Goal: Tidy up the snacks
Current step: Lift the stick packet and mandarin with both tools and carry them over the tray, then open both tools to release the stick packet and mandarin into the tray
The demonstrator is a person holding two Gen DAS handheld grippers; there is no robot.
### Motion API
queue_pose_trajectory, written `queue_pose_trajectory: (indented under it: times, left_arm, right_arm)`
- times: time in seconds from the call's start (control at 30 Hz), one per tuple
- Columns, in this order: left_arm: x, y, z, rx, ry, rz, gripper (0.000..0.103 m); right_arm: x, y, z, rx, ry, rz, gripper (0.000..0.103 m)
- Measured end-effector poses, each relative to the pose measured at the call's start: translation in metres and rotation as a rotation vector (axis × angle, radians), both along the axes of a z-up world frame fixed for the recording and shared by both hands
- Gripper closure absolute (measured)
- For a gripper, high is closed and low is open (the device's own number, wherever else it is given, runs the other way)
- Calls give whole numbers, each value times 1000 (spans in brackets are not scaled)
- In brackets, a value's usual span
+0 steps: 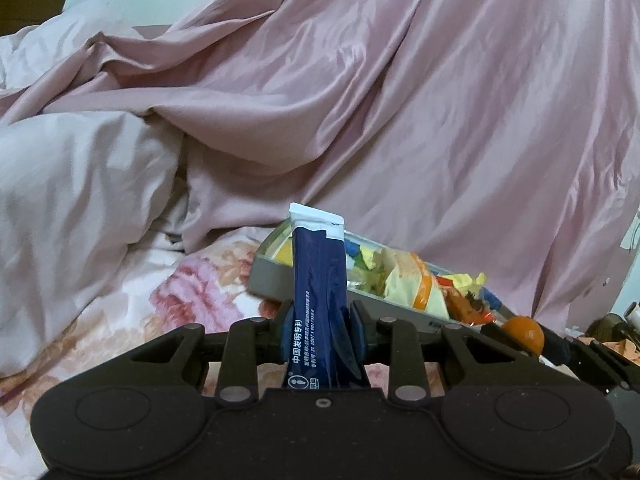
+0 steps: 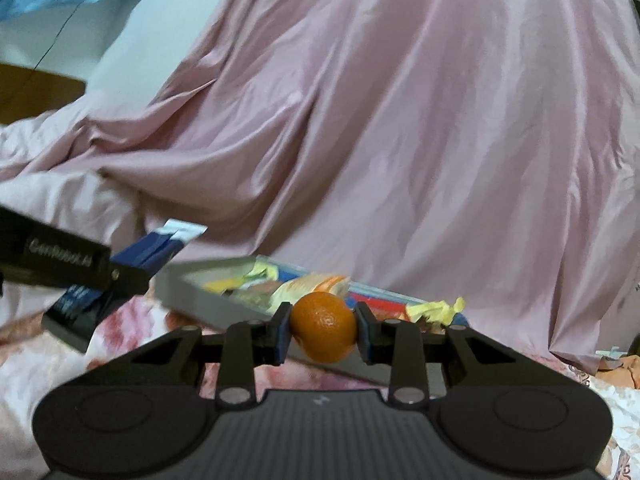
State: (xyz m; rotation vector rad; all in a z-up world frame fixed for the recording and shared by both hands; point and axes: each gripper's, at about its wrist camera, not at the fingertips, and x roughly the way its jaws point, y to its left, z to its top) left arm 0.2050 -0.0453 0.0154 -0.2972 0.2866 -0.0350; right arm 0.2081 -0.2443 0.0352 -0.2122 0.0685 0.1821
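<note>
Left gripper fingers clamped low on an upright navy foil sachet, centre frame; right gripper fingers pinch a small orange mandarin. Both hover before the grey snack-filled tray on the bed, presumably for depositing.

The left gripper points forward, its fingers closed on an upright blue sachet. The right gripper is level beside it, to its right, its fingers clamped on either side of an orange. The two grippers are near each other, not touching.
</note>
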Motion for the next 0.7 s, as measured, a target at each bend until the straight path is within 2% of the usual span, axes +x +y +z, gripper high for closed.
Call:
queue_pose_trajectory:
  times: [0.2,0.4,0.7]
  left_arm:
    - [24,-12,11,5,-13,-4,72]
    - [58,-23,24,48,-34,-23,72]
    - [120,-34,14,59,-5,-19,72]
  right_arm:
    - [22,-11,3,56,-42,-43,66]
    - [45,-22,6,130,-67,-56,66]
    - [75,-27,-17,205,-44,-31,66]
